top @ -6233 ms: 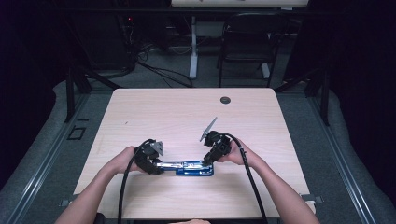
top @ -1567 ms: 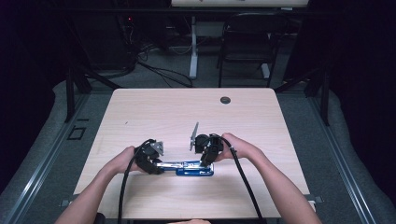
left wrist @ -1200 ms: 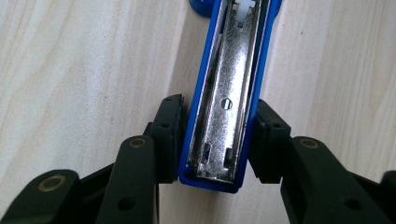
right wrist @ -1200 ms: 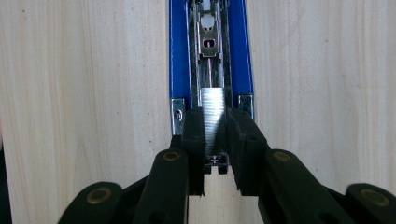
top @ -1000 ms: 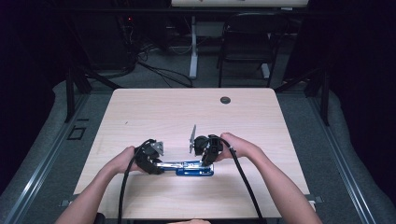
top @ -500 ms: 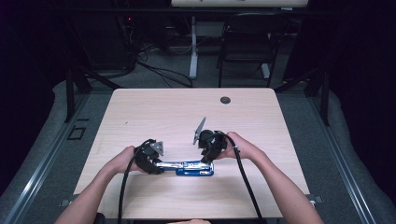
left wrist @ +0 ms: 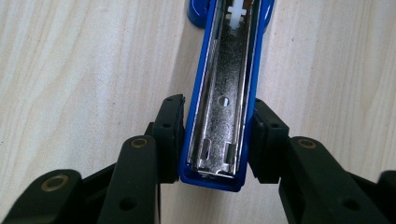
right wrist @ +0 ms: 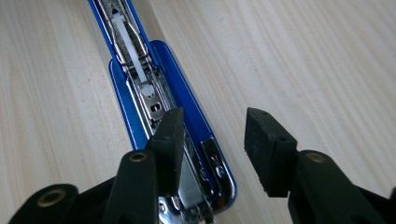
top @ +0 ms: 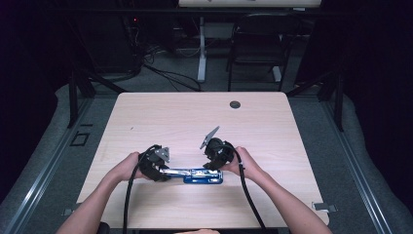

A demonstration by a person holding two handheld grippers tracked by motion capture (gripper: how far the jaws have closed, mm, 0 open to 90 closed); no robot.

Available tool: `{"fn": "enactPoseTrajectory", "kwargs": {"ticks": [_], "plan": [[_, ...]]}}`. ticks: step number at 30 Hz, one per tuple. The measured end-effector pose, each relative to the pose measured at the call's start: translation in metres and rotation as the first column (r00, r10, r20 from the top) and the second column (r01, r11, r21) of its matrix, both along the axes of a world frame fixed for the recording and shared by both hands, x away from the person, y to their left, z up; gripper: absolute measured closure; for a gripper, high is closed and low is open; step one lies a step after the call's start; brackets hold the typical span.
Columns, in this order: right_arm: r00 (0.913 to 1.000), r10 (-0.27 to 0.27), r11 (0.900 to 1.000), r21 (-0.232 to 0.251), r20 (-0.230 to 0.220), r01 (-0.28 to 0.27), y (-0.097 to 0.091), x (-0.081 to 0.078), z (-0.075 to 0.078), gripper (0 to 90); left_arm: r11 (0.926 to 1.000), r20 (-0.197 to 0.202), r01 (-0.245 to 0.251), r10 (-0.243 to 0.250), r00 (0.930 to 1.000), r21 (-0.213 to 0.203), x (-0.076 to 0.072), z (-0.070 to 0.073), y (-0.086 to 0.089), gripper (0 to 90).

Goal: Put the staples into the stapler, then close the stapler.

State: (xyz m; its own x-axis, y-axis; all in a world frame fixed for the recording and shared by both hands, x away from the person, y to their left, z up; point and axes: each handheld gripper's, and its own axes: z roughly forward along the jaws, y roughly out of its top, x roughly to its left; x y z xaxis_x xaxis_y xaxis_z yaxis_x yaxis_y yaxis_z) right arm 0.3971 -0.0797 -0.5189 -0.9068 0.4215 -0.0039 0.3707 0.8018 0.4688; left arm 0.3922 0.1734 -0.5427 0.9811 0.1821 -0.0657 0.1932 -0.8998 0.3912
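Blue metal stapler (top: 195, 174), opened out flat, lies on the pale wooden table (top: 272, 126) near its front edge, about midway along. Left gripper (left wrist: 215, 140) clamps the stapler's open silver staple channel at its end, pads pressing both blue sides. Right gripper (right wrist: 212, 140) over the blue base; its jaws have just been opening, now parted, one pad above the base, the other beside it over bare table.

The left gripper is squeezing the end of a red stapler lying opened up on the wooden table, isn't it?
Nearly right, but the stapler is blue, not red. The left gripper view shows its blue sides and shiny metal channel. The left gripper does squeeze its end, and it does lie opened up on the wooden table.
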Motion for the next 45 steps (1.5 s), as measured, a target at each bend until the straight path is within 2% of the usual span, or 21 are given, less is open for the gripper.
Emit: {"fn": "enactPoseTrajectory", "kwargs": {"ticks": [5, 10, 13, 16, 17, 18, 19, 23, 24, 25, 28, 31, 33, 34, 35, 37, 38, 39, 40, 42, 45], "plan": [[0.9999, -0.012, 0.9997, -0.020, 0.001, 0.012, 0.008, -0.002, -0.009, 55.8, 0.9998, 0.019, -0.005, 0.005, 0.9998, -0.017, -0.003, 0.002, 0.001, 61.8], [0.9996, -0.026, 0.9989, -0.038, 0.002, 0.026, 0.004, -0.003, -0.008, 55.7, 0.9996, 0.025, 0.000, 0.001, 0.9997, -0.027, -0.003, 0.004, 0.002, 61.8], [0.9991, -0.042, 0.9988, -0.024, 0.001, 0.042, 0.002, -0.004, -0.009, 54.0, 0.9995, 0.025, 0.003, -0.002, 0.9997, -0.032, -0.003, 0.006, 0.003, 61.8], [0.9979, -0.064, 0.9977, -0.021, 0.001, 0.064, -0.001, -0.003, -0.009, 44.1, 0.9993, 0.034, 0.001, 0.000, 0.9994, -0.039, -0.004, 0.007, 0.003, 61.8], [0.9979, -0.064, 0.9977, -0.021, 0.001, 0.064, -0.001, -0.003, -0.009, 44.1, 0.9991, 0.035, 0.001, 0.001, 0.9994, -0.042, -0.004, 0.007, 0.003, 61.8], [0.9971, -0.076, 0.9971, -0.002, -0.008, 0.076, -0.005, -0.002, -0.007, 36.8, 0.9991, 0.037, 0.002, -0.001, 0.9993, -0.041, -0.005, 0.007, 0.003, 61.7], [0.9967, -0.080, 0.9968, 0.006, -0.010, 0.080, -0.007, -0.002, -0.006, 33.4, 0.9990, 0.036, 0.006, -0.005, 0.9993, -0.043, -0.005, 0.008, 0.003, 61.8], [0.9954, -0.096, 0.9947, 0.037, -0.006, 0.096, -0.014, -0.004, 0.001, 21.5, 0.9969, 0.028, 0.002, 0.001, 0.9996, -0.079, -0.005, 0.011, 0.006, 61.6], [0.9954, -0.096, 0.9947, 0.037, -0.006, 0.096, -0.014, -0.004, 0.001, 21.5, 0.9960, 0.029, -0.001, 0.004, 0.9996, -0.089, -0.005, 0.012, 0.006, 61.6], [0.9950, -0.099, 0.9943, 0.040, 0.011, 0.098, -0.017, -0.005, 0.005, 19.0, 0.9958, 0.034, 0.000, 0.003, 0.9994, -0.091, -0.005, 0.013, 0.006, 61.6], [0.9927, -0.120, 0.9915, 0.052, 0.010, 0.119, -0.022, -0.007, 0.010, 17.9, 0.9956, 0.036, -0.002, 0.005, 0.9993, -0.094, -0.005, 0.013, 0.006, 61.6], [0.9916, -0.129, 0.9904, 0.053, 0.015, 0.128, -0.025, -0.008, 0.011, 18.5, 0.9953, 0.013, 0.011, -0.010, 0.9999, -0.096, -0.004, 0.015, 0.007, 61.6], [0.9917, -0.128, 0.9909, 0.044, 0.012, 0.127, -0.028, -0.008, 0.012, 18.6, 0.9952, 0.014, 0.012, -0.011, 0.9998, -0.097, -0.004, 0.015, 0.007, 61.7], [0.9903, -0.139, 0.9891, 0.052, 0.012, 0.138, -0.029, -0.009, 0.012, 18.6, 0.9943, 0.034, 0.001, 0.002, 0.9994, -0.106, -0.005, 0.014, 0.007, 61.7], [0.9907, -0.136, 0.9898, 0.043, 0.005, 0.136, -0.030, -0.009, 0.013, 18.7, 0.9945, 0.012, 0.013, -0.012, 0.9999, -0.104, -0.004, 0.015, 0.007, 61.7], [0.9900, -0.141, 0.9892, 0.041, 0.006, 0.141, -0.032, -0.010, 0.014, 18.6, 0.9939, 0.035, 0.004, 0.000, 0.9994, -0.110, -0.005, 0.015, 0.007, 61.8], [0.9885, -0.151, 0.9870, 0.057, 0.007, 0.150, -0.033, -0.011, 0.014, 18.6, 0.9937, 0.032, 0.002, 0.002, 0.9995, -0.112, -0.005, 0.016, 0.007, 61.8], [0.9889, -0.148, 0.9877, 0.052, 0.008, 0.147, -0.034, -0.011, 0.015, 18.9, 0.9944, 0.013, 0.012, -0.011, 0.9999, -0.105, -0.004, 0.017, 0.007, 61.9], [0.9889, -0.148, 0.9877, 0.052, 0.008, 0.147, -0.034, -0.011, 0.015, 18.9, 0.9944, 0.013, 0.012, -0.011, 0.9999, -0.105, -0.004, 0.017, 0.007, 61.8], [0.9885, -0.150, 0.9875, 0.051, 0.019, 0.149, -0.035, -0.012, 0.017, 21.1, 0.9932, 0.028, 0.002, 0.001, 0.9996, -0.116, -0.005, 0.017, 0.007, 61.9], [0.9879, -0.153, 0.9870, 0.052, 0.021, 0.152, -0.037, -0.017, 0.019, 24.8, 0.9918, 0.026, 0.003, 0.000, 0.9997, -0.128, -0.005, 0.018, 0.007, 61.8]]}}
